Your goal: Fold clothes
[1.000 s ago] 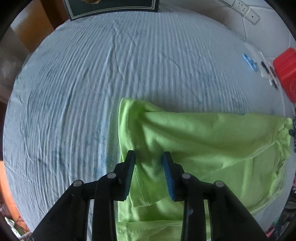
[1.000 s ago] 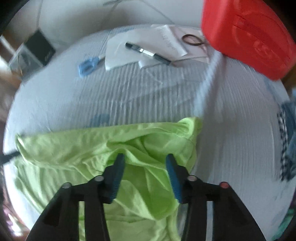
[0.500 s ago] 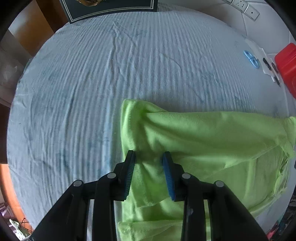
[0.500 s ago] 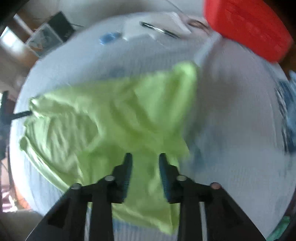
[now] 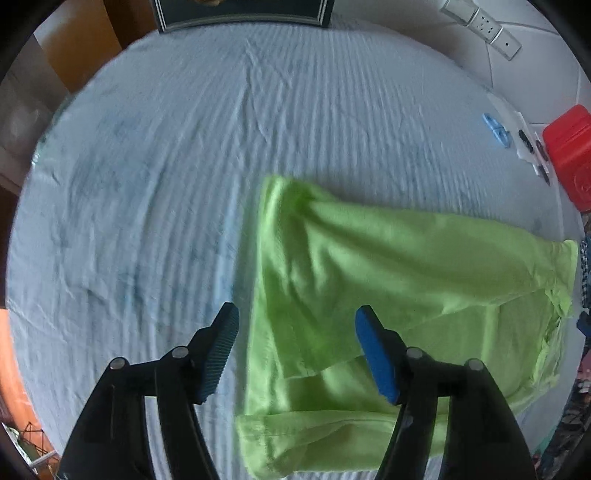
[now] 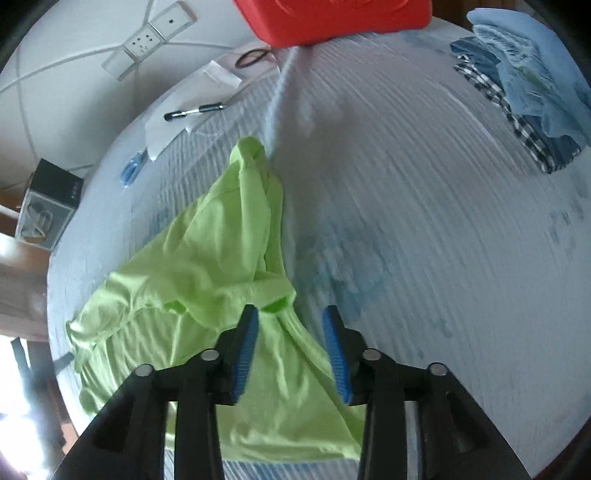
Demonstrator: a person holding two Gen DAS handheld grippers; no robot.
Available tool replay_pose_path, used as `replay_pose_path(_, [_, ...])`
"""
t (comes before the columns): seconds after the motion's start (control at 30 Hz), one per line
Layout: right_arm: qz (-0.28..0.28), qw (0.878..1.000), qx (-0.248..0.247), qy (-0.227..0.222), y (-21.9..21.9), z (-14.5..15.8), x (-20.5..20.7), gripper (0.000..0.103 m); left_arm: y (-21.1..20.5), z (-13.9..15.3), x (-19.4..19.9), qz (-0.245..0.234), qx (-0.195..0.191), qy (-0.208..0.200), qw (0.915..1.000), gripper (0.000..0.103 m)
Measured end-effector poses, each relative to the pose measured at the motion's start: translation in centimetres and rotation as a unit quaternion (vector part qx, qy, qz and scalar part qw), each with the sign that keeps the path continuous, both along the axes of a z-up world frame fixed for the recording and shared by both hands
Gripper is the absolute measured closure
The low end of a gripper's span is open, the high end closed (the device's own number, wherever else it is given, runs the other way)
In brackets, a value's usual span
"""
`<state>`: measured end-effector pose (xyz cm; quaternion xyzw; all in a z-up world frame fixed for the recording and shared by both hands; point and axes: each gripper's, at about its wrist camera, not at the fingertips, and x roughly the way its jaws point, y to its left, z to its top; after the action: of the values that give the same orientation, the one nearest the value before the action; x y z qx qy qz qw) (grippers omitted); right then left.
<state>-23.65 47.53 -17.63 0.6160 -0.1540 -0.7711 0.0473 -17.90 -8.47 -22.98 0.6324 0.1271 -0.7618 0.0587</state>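
Two grippers hang over the bed, both pointing steeply down at the lime-green shirt point(image 5: 388, 280), which lies rumpled on the pale blue striped sheet point(image 5: 166, 166). On my left gripper point(image 5: 297, 350) the jaws have just been opening and now stand spread wide; the shirt's left edge lies below and between them, and neither pad seems to press on the cloth. On my right gripper point(image 6: 291, 354) the jaws have also just been opening and stand apart, with a fold of the shirt beneath the gap; the frame is blurred, so I cannot say for certain that the cloth is free of the pads. A red box point(image 6: 332, 14) sits at the top of the right wrist view, with a pile of other clothes point(image 6: 524, 88) at upper right.
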Motion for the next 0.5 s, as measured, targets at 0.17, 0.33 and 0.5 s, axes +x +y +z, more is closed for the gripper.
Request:
replay_pose_path(0.17, [-0.019,1.000,0.012,-0.014,-1.3,-1.4,-1.8,0.036,1.7,-0.7,-0.8,-0.034,-0.034,-0.003,0.9988,0.051])
replay_pose_path(0.33, [0.025,0.999,0.024,-0.032,-3.8,-2.0,-3.2,0.099,1.4,1.2,-2.1,-0.046,-0.022,0.009,0.9987,0.093])
replay_pose_path(0.5, [0.037,0.999,-0.010,0.034,-3.4,3.2,-2.7,0.099,-0.8,5.3,-2.1,-0.040,0.022,0.047,0.9978,0.093])
